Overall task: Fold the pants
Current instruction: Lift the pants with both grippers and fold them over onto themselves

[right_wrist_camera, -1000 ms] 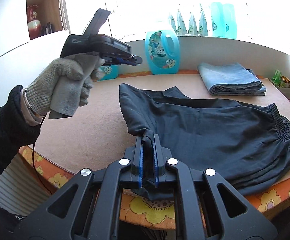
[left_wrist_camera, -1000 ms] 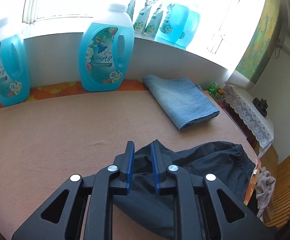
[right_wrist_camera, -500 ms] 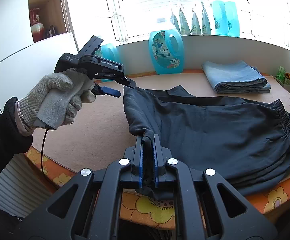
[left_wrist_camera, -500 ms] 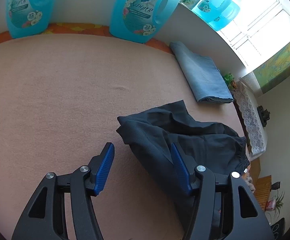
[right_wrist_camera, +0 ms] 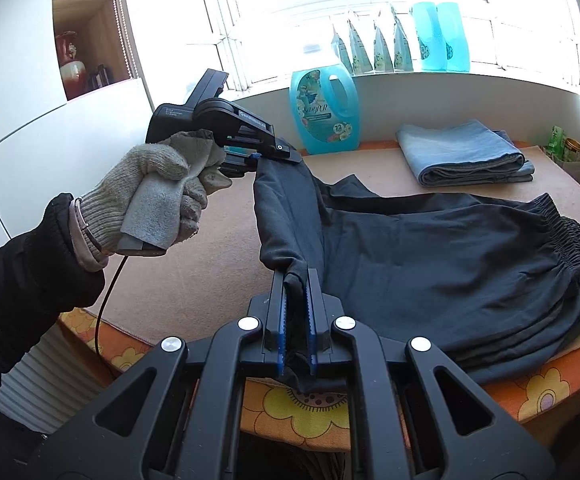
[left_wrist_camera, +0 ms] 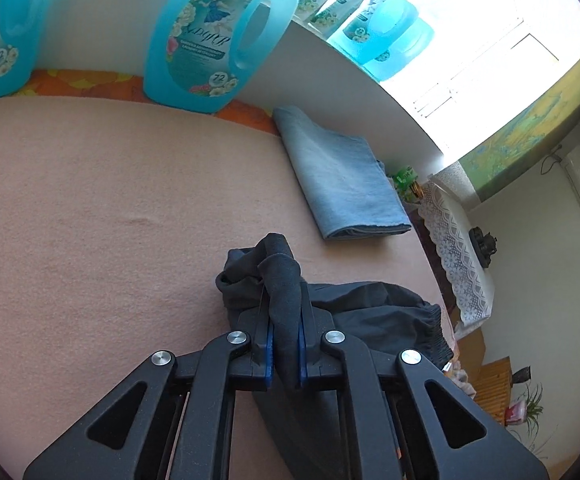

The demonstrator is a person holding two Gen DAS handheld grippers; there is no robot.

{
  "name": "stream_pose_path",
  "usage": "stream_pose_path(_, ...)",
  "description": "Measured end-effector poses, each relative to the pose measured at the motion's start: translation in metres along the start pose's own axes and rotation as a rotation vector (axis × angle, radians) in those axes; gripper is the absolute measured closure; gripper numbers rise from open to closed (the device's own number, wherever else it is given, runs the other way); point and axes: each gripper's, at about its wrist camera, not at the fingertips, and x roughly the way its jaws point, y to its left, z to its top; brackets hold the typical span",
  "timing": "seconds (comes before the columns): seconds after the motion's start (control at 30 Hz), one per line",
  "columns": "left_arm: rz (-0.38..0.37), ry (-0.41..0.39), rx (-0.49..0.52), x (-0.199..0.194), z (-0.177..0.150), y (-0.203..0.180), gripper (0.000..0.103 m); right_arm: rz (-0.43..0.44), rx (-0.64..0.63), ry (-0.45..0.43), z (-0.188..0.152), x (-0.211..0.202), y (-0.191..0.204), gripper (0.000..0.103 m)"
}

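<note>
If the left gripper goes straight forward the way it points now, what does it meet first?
Probably the pink cloth of the table, just past the dark pants bunched in its jaws. The left gripper points downward. The folded blue jeans lie farther right; depth is uncertain.

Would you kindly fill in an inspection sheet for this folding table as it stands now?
Surface: pink table cover, flowered cloth beneath.
Job's things: dark pants, leg end lifted.
Clutter: folded blue jeans; detergent bottle.
Tongs: left tongs shut on the pants' far corner; right tongs shut on the near corner.
Cables: black cable hanging from the gloved hand.
Surroundings: window, shelf with vase.
</note>
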Motion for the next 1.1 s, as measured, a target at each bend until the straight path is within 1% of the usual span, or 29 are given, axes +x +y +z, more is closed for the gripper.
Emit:
stream_pose_path(0.1, -0.004, -0.023, 0.077, 0.011, 0.01, -0.038, 0.096, -0.03, 0.023, -0.032, 0.005, -0.015, -0.015, 0.094)
stream_pose_path(0.2, -0.024, -0.013, 0.112, 0.032, 0.019, -0.069, 0.097, -0.074, 0.051, -0.057, 0.01, -0.027, -0.035, 0.094)
stream_pose_path(0.4, -0.06, 0.046, 0.183, 0.093, 0.029, -0.126, 0.097, -0.173, 0.154, -0.087, 0.007, -0.05, -0.091, 0.094)
stream_pose_path(0.5, -0.064, 0.081, 0.227, 0.127, 0.028, -0.157, 0.097, -0.228, 0.22, -0.09, -0.001, -0.06, -0.122, 0.094)
stream_pose_path(0.6, -0.066, 0.12, 0.277, 0.159, 0.017, -0.186, 0.097, -0.274, 0.297, -0.087, -0.012, -0.068, -0.154, 0.095)
stream_pose_path(0.7, -0.055, 0.165, 0.312, 0.19, 0.005, -0.209, 0.097, -0.302, 0.383, -0.08, -0.026, -0.074, -0.185, 0.095)
stream_pose_path(0.83, -0.03, 0.185, 0.361, 0.217, -0.009, -0.233, 0.097, -0.315, 0.496, -0.062, -0.047, -0.077, -0.222, 0.095)
stream_pose_path(0.97, -0.021, 0.194, 0.394, 0.236, -0.017, -0.251, 0.097, -0.312, 0.58, -0.057, -0.062, -0.08, -0.245, 0.096)
stream_pose_path(1.1, 0.0, 0.202, 0.42, 0.251, -0.02, -0.264, 0.097, -0.32, 0.605, -0.039, -0.068, -0.076, -0.255, 0.096)
